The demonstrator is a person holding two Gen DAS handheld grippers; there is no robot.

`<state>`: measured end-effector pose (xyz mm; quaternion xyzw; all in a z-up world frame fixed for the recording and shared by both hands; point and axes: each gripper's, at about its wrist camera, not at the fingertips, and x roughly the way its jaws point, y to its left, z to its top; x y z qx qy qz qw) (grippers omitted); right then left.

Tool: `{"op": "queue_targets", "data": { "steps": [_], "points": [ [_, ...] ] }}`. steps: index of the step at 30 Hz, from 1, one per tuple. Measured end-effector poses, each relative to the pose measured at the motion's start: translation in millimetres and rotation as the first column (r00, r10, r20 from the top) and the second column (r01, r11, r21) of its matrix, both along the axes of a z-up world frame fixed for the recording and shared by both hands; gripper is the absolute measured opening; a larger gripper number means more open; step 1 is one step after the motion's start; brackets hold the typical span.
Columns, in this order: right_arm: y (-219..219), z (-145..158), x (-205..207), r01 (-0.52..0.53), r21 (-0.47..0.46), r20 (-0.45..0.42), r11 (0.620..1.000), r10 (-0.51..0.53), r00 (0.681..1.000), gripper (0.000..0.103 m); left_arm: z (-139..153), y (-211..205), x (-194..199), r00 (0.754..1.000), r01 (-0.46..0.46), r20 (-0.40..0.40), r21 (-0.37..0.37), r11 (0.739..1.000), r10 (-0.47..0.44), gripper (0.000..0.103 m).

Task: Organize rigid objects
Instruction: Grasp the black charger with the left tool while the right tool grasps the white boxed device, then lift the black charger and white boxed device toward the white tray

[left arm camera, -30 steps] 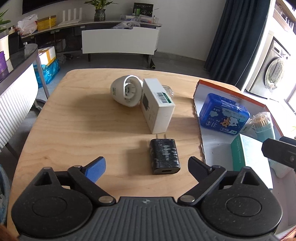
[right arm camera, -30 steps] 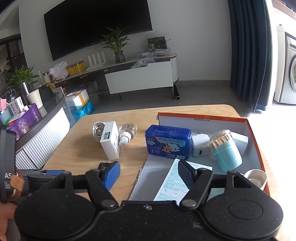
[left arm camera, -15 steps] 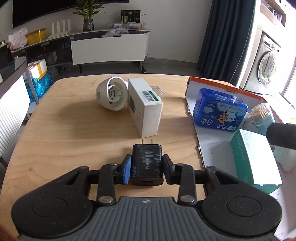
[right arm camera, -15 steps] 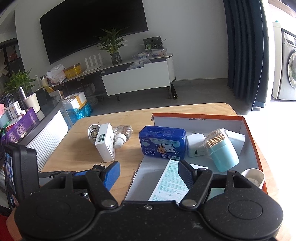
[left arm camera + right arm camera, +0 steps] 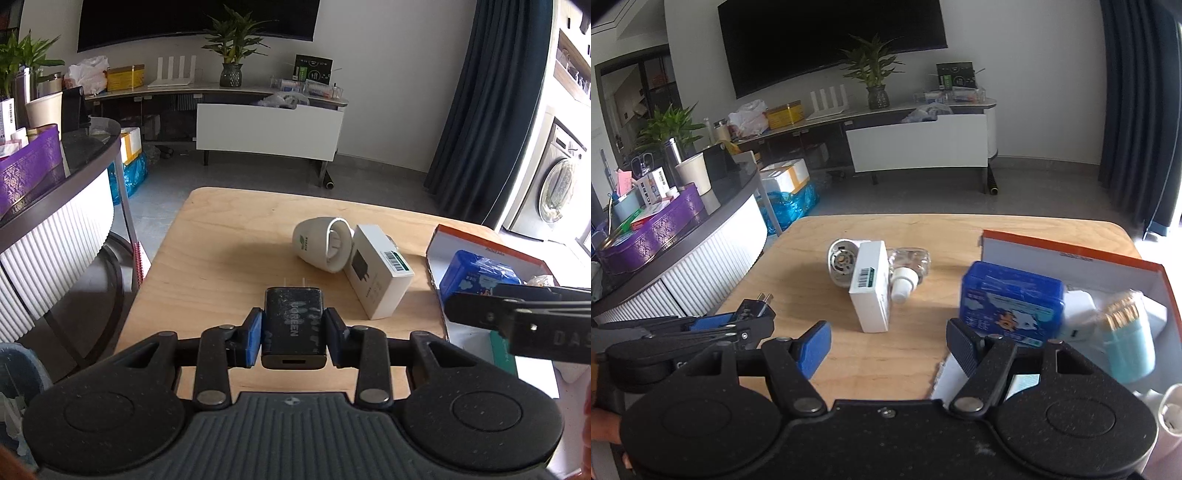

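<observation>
Lifted off the table (image 5: 229,266), the charger (image 5: 294,328) sits clamped in left tongs (image 5: 293,334); right tongs (image 5: 886,345) gape, seemingly empty.

My left gripper (image 5: 293,332), wide open a second ago around the black rectangular plastic wall charger (image 5: 294,328) lying on the light wooden table (image 5: 221,258), now clamps it and holds it lifted. My right gripper (image 5: 886,347) has shifted sideways, jaws equally parted.

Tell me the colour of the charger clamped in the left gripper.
Black, with faint grey lettering on top; the charger shows best in the left wrist view.
</observation>
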<state>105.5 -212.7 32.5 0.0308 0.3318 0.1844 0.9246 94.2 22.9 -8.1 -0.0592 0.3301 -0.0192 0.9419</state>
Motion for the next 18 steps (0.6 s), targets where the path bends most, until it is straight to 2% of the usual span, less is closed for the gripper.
{"op": "queue_targets", "data": {
  "steps": [5, 8, 14, 18],
  "points": [
    [29.6, -11.2, 38.1, -0.027, -0.022, -0.038, 0.999, 0.026, 0.999, 0.082, -5.1, 12.2, 5.5, 1.0, -0.03, -0.007, -0.037, 0.999, 0.029, 0.035],
    [43.5, -22.5, 60.2, -0.035, -0.035, -0.078, 0.999, 0.033, 0.996, 0.074, -6.8, 18.6, 7.9, 0.999, -0.032, -0.011, -0.057, 0.998, 0.031, 0.035],
    [68.2, -42.2, 87.8, -0.047, -0.091, -0.106, 0.995, 0.037, 0.994, 0.053, -10.2, 25.4, 13.0, 0.999, -0.043, -0.016, -0.075, 0.996, 0.042, 0.035],
    [74.0, -52.5, 97.6, -0.036, -0.102, -0.126, 0.994, 0.023, 0.992, 0.033, -10.9, 24.2, 13.1, 0.999, -0.044, -0.016, -0.069, 0.997, 0.043, 0.035]
  ]
}}
